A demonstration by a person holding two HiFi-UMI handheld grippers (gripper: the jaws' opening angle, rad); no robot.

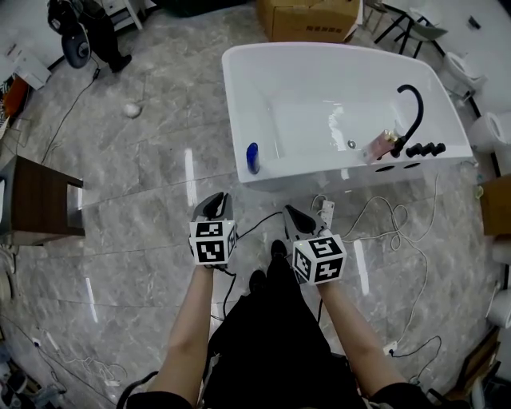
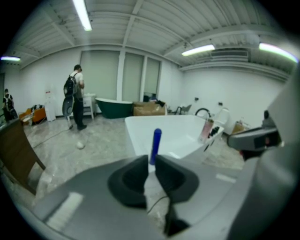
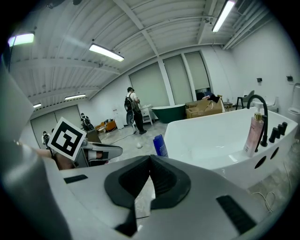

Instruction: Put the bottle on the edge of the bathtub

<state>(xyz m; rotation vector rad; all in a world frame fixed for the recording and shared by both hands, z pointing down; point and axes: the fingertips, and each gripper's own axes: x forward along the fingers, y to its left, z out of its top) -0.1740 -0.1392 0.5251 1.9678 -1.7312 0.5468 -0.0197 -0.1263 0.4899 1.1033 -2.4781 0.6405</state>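
A blue bottle (image 1: 252, 157) stands upright on the near left edge of the white bathtub (image 1: 239, 96). In the left gripper view the blue bottle (image 2: 155, 145) shows beyond the jaw tips, well ahead of them. My left gripper (image 1: 214, 206) hangs over the floor short of the tub, its jaws a narrow gap apart with nothing between them (image 2: 150, 161). Beside it my right gripper (image 1: 297, 217) has its tips touching and holds nothing (image 3: 150, 157). It looks at the blue bottle (image 3: 160, 146) and the tub (image 3: 211, 126).
A pink bottle (image 1: 374, 148) stands by the black faucet (image 1: 413, 108) at the tub's right end. Cables (image 1: 375, 216) lie on the marble floor near the tub. A brown cabinet (image 1: 36, 200) is at left, a cardboard box (image 1: 307, 17) behind the tub. A person (image 2: 75, 96) stands far off.
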